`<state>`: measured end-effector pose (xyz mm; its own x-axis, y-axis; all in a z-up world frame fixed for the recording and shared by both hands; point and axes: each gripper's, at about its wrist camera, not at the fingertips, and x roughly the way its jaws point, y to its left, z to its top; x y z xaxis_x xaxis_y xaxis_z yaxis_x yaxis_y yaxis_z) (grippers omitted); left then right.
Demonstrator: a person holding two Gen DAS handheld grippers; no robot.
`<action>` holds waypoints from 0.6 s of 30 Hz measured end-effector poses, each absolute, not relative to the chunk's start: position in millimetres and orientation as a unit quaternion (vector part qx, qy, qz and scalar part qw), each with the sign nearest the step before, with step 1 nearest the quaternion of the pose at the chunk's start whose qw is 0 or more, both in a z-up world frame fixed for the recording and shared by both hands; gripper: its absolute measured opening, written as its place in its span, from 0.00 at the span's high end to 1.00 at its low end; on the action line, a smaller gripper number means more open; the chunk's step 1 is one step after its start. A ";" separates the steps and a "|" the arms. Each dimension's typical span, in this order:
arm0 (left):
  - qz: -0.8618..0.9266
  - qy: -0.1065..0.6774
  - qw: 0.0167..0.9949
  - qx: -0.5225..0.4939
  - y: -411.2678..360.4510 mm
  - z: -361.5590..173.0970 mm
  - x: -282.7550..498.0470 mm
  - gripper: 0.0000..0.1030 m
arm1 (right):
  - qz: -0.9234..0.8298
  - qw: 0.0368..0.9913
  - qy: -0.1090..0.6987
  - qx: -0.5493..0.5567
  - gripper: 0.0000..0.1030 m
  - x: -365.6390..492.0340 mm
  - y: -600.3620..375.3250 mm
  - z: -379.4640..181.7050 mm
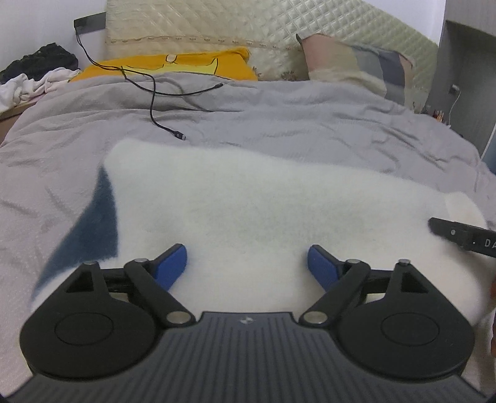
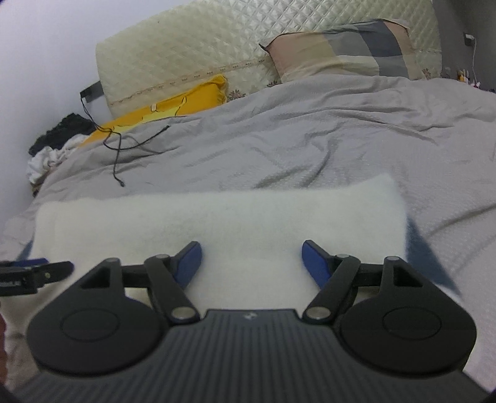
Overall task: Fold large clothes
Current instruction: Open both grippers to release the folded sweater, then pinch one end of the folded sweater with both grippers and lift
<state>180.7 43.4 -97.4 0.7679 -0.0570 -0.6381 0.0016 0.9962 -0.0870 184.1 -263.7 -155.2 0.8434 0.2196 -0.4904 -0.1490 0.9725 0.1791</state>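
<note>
A fluffy white garment [image 1: 263, 210] lies folded into a broad band on the grey bedspread [image 1: 279, 117], a dark blue patch [image 1: 90, 235] showing at its left edge. My left gripper [image 1: 248, 263] hovers over its near part, jaws wide apart, nothing between the blue pads [image 1: 173, 263]. In the right wrist view the same white garment [image 2: 232, 217] stretches across, with blue at its right end [image 2: 424, 245]. My right gripper [image 2: 251, 257] is open above it, holding nothing. Each gripper's tip shows in the other view: the right one [image 1: 462, 235], the left one [image 2: 34, 269].
A black cable [image 1: 155, 93] trails over the bedspread beyond the garment. A yellow pillow [image 1: 173, 65], a patchwork pillow [image 1: 356, 62] and a quilted headboard [image 1: 248, 24] stand at the far end. Loose clothes [image 1: 34, 74] are piled at the far left.
</note>
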 end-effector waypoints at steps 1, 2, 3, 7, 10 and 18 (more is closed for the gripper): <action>-0.014 0.340 0.939 -0.039 42.1 -100.1 184.2 0.12 | 0.096 0.958 0.263 0.065 0.26 187.3 -263.0 -157.6; -0.014 0.339 0.940 -0.035 41.0 -102.1 186.3 0.11 | 0.096 0.958 0.262 0.068 0.26 189.4 -263.0 -159.5; -0.014 0.338 0.941 -0.032 40.2 -103.3 186.5 0.10 | 0.096 0.958 0.261 0.071 0.26 190.3 -263.7 -160.9; -0.013 0.334 0.942 -0.038 40.4 -102.8 185.8 0.10 | 0.098 0.957 0.263 0.072 0.26 189.8 -264.1 -161.6; -0.011 0.329 0.943 -0.052 41.7 -96.9 179.2 0.10 | 0.097 0.956 0.264 0.077 0.26 187.0 -265.3 -159.1; -0.016 0.312 0.945 -0.094 40.9 -64.3 129.2 0.10 | 0.086 0.954 0.274 0.083 0.25 152.2 -263.0 -138.3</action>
